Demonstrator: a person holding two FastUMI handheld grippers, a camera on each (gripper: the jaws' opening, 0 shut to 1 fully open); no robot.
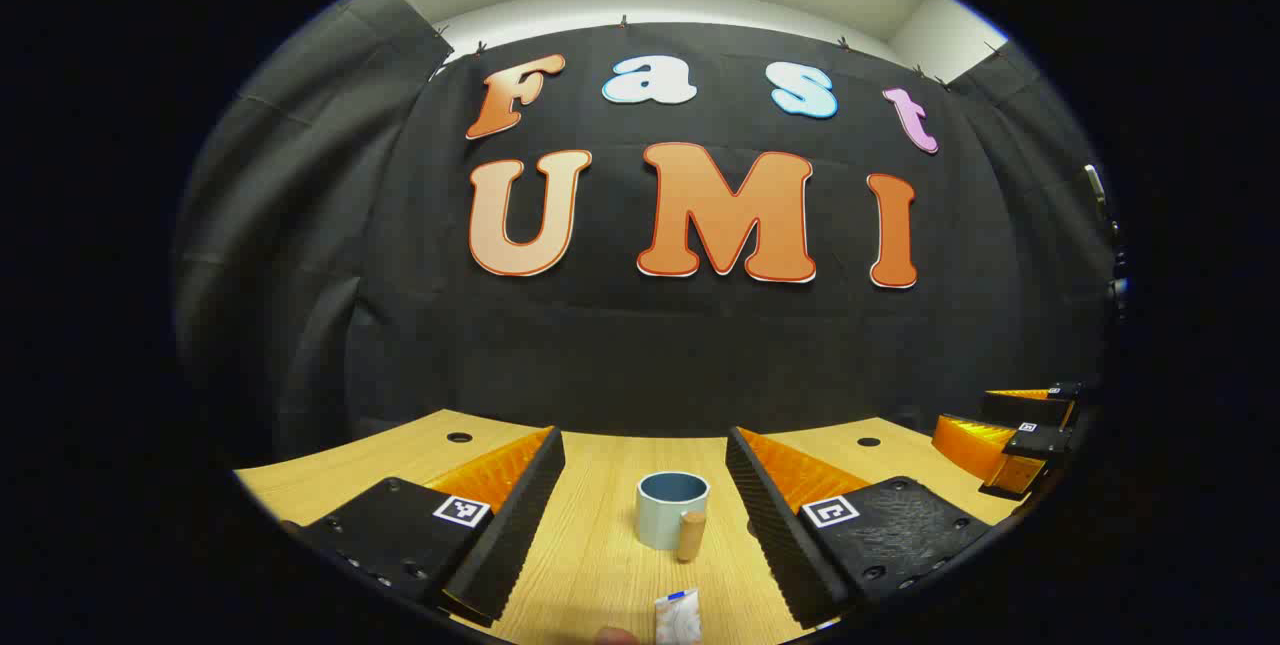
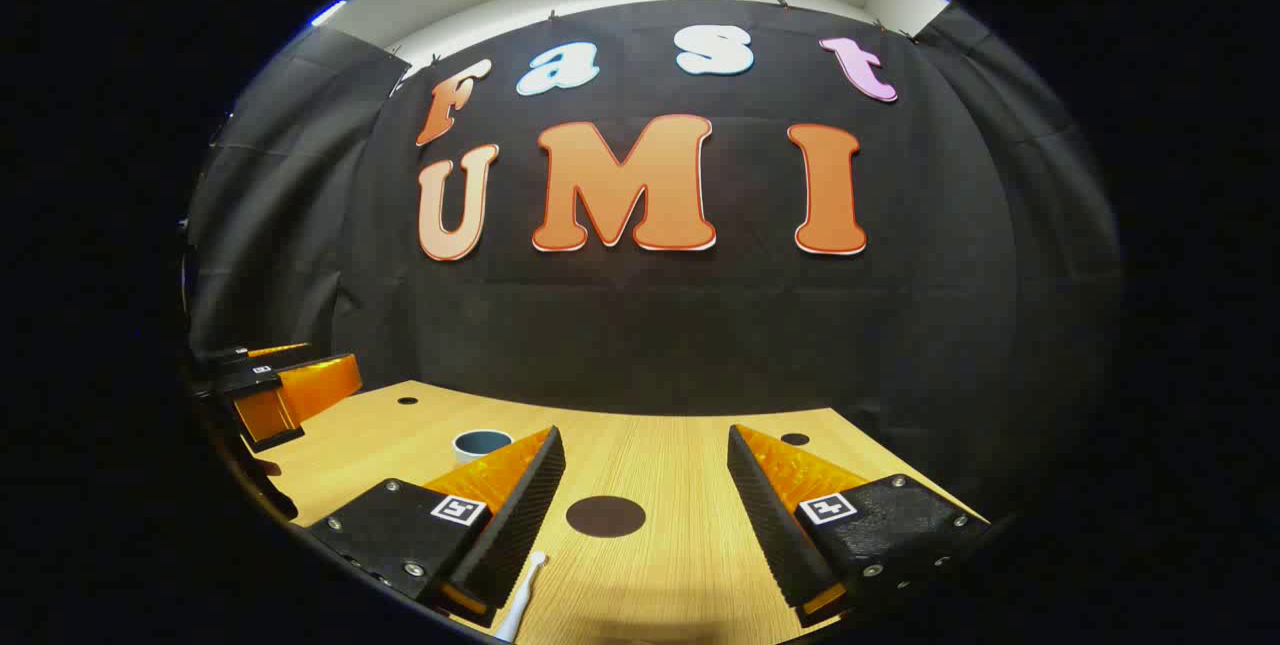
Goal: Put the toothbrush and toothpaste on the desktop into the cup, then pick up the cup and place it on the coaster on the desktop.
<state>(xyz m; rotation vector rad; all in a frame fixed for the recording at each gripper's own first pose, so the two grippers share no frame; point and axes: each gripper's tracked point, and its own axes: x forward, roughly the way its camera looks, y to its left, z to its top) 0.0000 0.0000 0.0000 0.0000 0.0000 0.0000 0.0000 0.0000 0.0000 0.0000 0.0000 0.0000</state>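
Cup [image 1: 672,510] stands upright on the desk [image 1: 590,565] between the spread fingers of the left gripper [image 1: 645,485]; toothpaste [image 1: 678,617] lies nearer. Right gripper [image 2: 645,480] fingers also spread, around the coaster [image 2: 605,516]; toothbrush [image 2: 520,597] beside.

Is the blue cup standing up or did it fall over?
Standing up. In the left gripper view the cup sits on the desk with its round opening facing upward.

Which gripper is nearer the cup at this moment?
Left. The left gripper frames the cup directly between its open fingers. The right gripper is further off: in the right gripper view, the cup sits up to its left, while the coaster lies between its fingers.
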